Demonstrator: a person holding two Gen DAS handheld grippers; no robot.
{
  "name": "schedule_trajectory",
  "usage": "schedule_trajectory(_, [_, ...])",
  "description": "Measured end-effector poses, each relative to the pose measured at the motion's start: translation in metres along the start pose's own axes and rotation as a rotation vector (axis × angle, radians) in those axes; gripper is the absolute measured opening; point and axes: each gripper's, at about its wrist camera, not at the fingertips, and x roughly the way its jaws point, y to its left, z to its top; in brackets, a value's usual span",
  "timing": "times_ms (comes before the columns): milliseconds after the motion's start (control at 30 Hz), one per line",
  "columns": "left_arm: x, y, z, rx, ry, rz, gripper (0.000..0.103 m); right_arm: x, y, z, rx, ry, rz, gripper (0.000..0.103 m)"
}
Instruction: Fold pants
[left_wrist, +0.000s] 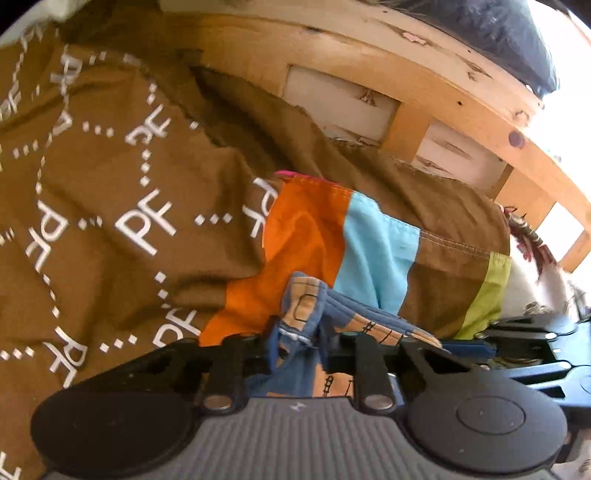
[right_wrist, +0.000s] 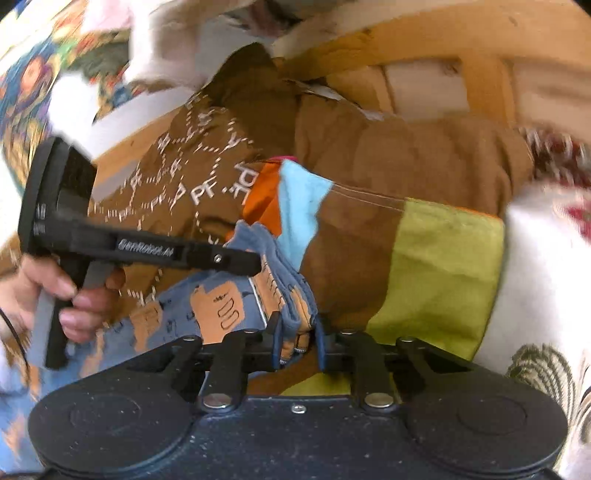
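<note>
Closest, the right gripper (right_wrist: 297, 339) pinches a bunched edge of the blue-and-tan pants (right_wrist: 221, 306). The left gripper (left_wrist: 299, 343) clamps the same cloth alongside. Only the right wrist view shows the hand (right_wrist: 74, 295) on that tool. Beyond lies a brown patchwork blanket (left_wrist: 110, 184), then a wooden frame (left_wrist: 369, 48).

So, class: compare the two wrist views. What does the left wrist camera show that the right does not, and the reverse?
Left wrist only: the black cushion on top of the wooden frame.

Right wrist only: the hand holding the left gripper seen side-on, and a colourful patterned cloth.

Both: the blue-and-tan pants pinched in each view's own gripper, the brown "PF" blanket, and the wooden frame.
</note>
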Motion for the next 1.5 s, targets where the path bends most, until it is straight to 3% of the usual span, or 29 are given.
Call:
schedule_trajectory(133, [-0.009, -0.017, 0.0, 0.033, -0.035, 0.061, 0.014, -0.011, 0.017, -0.002, -0.165, -0.064, -0.062, 0.012])
schedule_trajectory(333, [-0.03, -0.042, 0.015, 0.082, -0.167, 0.058, 0.013, -0.037, 0.024, 0.008, -0.267, -0.176, -0.129, 0.011])
schedule_trajectory(467, [-0.006, -0.047, 0.017, 0.133, -0.111, 0.101, 0.018, -0.033, 0.018, 0.012, -0.284, -0.161, -0.16, 0.011])
schedule_trajectory(600, [-0.005, -0.037, 0.005, 0.087, -0.128, 0.18, 0.071, -0.019, 0.014, 0.008, -0.3, -0.122, -0.171, 0.012])
schedule_trajectory(667, [-0.017, -0.028, -0.001, 0.048, -0.154, 0.227, 0.082, -0.019, 0.015, 0.005, -0.322, -0.124, -0.183, 0.014])
schedule_trajectory(767, [-0.051, -0.019, -0.015, -0.015, -0.203, 0.305, 0.088, -0.022, 0.02, 0.001, -0.375, -0.139, -0.209, 0.029])
schedule_trajectory(800, [-0.068, -0.017, -0.025, -0.043, -0.228, 0.331, 0.094, -0.026, 0.024, -0.001, -0.415, -0.159, -0.227, 0.044])
schedule_trajectory(833, [-0.084, -0.018, -0.037, -0.073, -0.255, 0.372, 0.099, -0.029, 0.028, -0.003, -0.452, -0.18, -0.241, 0.066])
schedule_trajectory(867, [-0.101, -0.02, -0.053, -0.103, -0.279, 0.433, 0.1, -0.033, 0.033, -0.006, -0.496, -0.21, -0.247, 0.074])
schedule_trajectory(933, [-0.127, -0.025, -0.083, -0.15, -0.287, 0.555, 0.1, -0.037, 0.044, -0.008, -0.578, -0.256, -0.227, 0.079])
schedule_trajectory(1067, [-0.165, -0.044, -0.155, -0.261, -0.232, 0.816, 0.1, -0.023, 0.073, -0.005, -0.751, -0.278, -0.151, 0.084])
schedule_trajectory(1200, [-0.192, -0.043, -0.221, -0.414, -0.068, 0.999, 0.1, 0.011, 0.104, -0.007, -0.884, -0.198, -0.043, 0.084])
schedule_trajectory(1267, [-0.205, -0.036, -0.252, -0.517, 0.034, 1.036, 0.1, 0.032, 0.113, -0.011, -0.926, -0.141, -0.045, 0.084])
schedule_trajectory(1333, [-0.23, -0.034, -0.281, -0.599, 0.034, 1.042, 0.101, 0.046, 0.11, -0.014, -0.94, -0.083, -0.09, 0.084])
schedule_trajectory(1433, [-0.254, -0.043, -0.299, -0.578, 0.077, 1.034, 0.101, 0.048, 0.091, -0.01, -0.906, -0.068, -0.173, 0.085])
schedule_trajectory(1500, [-0.264, -0.05, -0.305, -0.545, 0.1, 1.026, 0.101, 0.041, 0.084, -0.007, -0.886, -0.075, -0.285, 0.094])
